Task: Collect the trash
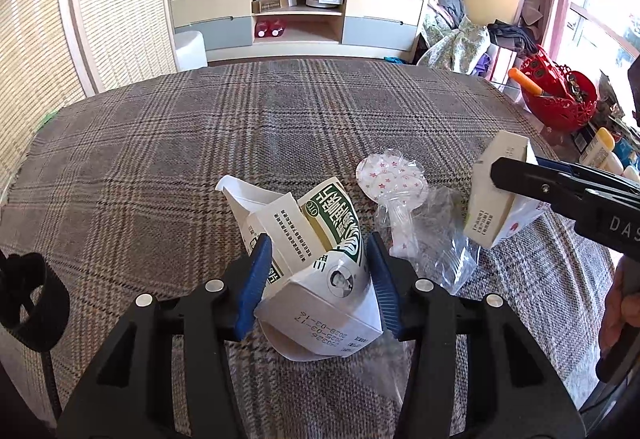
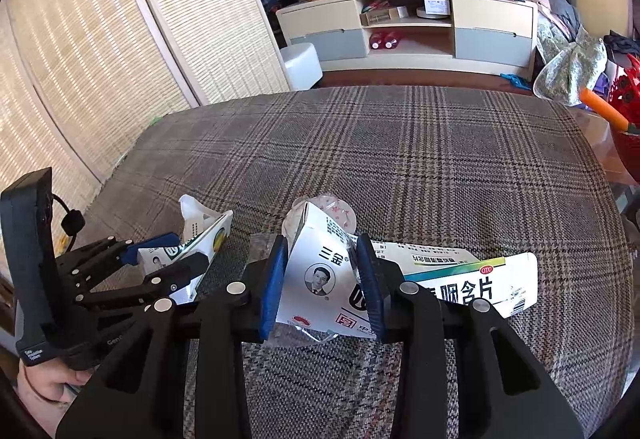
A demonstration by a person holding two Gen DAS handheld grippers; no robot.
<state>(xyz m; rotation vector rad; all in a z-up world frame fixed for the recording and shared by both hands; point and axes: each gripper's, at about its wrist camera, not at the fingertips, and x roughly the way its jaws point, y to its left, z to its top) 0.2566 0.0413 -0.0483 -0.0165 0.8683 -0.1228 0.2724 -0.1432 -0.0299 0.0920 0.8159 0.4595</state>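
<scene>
1. Left gripper (image 1: 318,279) is clamped on a crumpled green-and-white carton (image 1: 316,263). Blue pads (image 1: 254,279) press its two sides; the flaps splay open above the jaws. It is held just over the plaid cloth (image 1: 200,139).
2. Right gripper (image 2: 322,283) is clamped on a second carton (image 2: 320,271), white with red print. A flattened box (image 2: 472,279) lies just behind it on the cloth, seemingly a separate piece, though I cannot tell for certain.
3. Clear wrap (image 1: 436,239) with a star-printed disc (image 1: 390,173) lies on the cloth between the two grippers, not held.
4. Handling, as a judgement: the cartons are empty card, light, and they cave under pressure. A grip across the folded edges or the closed end holds better than one on the loose flaps.
5. The wrap is limp and slick and will likely slip. Pinch a bunched fold, not a flat sheet.
6. No bin is visible in either view.
</scene>
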